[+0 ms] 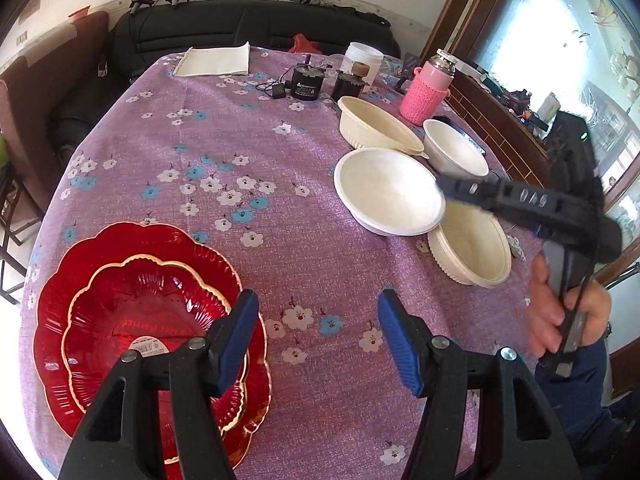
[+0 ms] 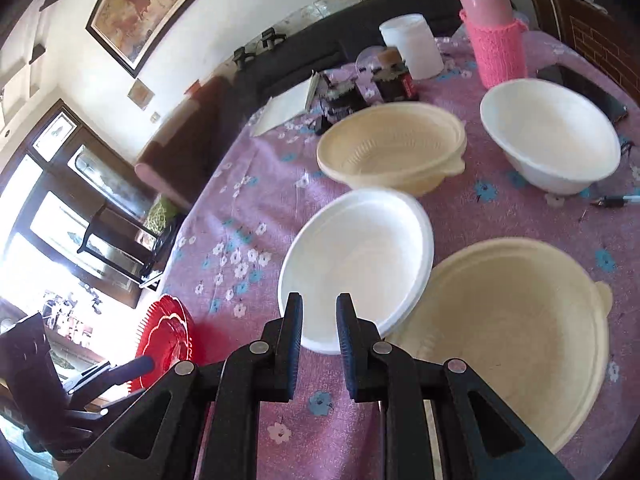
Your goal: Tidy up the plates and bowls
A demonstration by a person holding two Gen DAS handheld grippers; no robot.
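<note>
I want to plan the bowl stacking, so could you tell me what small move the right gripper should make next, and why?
Probably open the right gripper wider and ease it forward over the near rim of the white bowl. Its jaws stand narrow with nothing between them, just short of that rim, and the bowl overlaps the cream bowl, so it looks like the natural first pick.

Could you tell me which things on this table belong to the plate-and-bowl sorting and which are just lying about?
For the job: red plates, stacked; two white bowls; two cream bowls.

Lying about: pink bottle, white tub, black pump, folded cloth, phone, pen.
</note>
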